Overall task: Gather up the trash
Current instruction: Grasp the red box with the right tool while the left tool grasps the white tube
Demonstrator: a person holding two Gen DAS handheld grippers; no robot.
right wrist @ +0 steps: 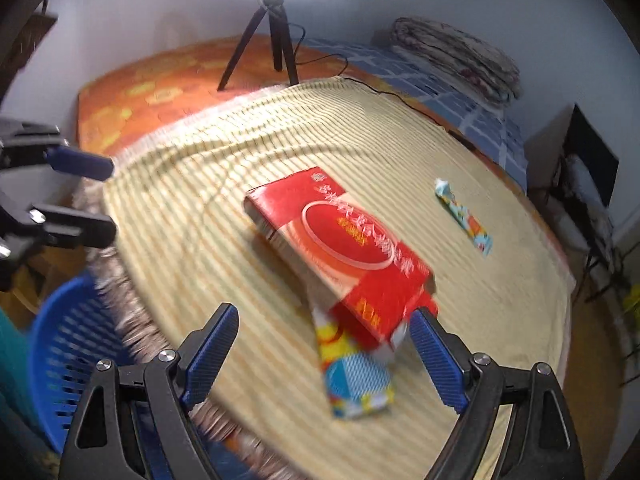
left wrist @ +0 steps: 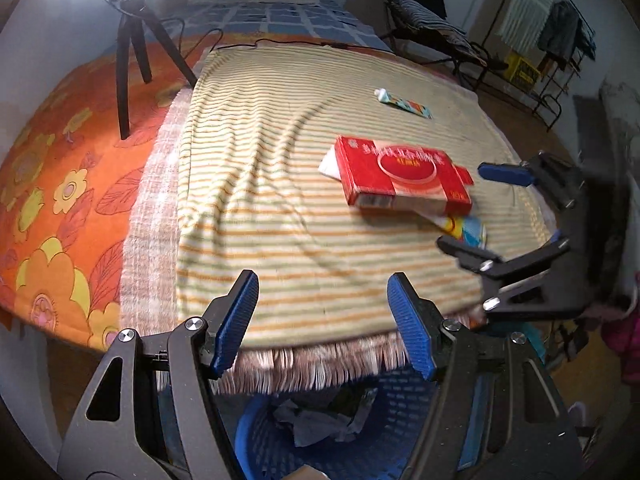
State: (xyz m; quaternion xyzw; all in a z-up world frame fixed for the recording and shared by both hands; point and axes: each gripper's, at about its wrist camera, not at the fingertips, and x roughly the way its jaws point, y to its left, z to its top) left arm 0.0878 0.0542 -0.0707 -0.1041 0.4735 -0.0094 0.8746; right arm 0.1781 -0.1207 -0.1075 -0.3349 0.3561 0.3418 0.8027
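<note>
Striped cloth (left wrist: 280,152) covers the bed, and on it a red box (right wrist: 340,248) lies partly over a colourful packet (right wrist: 356,380), with a small tube (right wrist: 464,216) well apart at 2 o'clock from the box. Right gripper (right wrist: 324,356) is spread wide and empty, the packet between its fingers. Left gripper (left wrist: 324,320) is also wide and empty above the blue basket (left wrist: 400,412), which holds crumpled paper (left wrist: 320,420).

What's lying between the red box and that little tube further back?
Nothing: only bare striped blanket separates the red box from the tube. The right wrist view shows it best.
</note>
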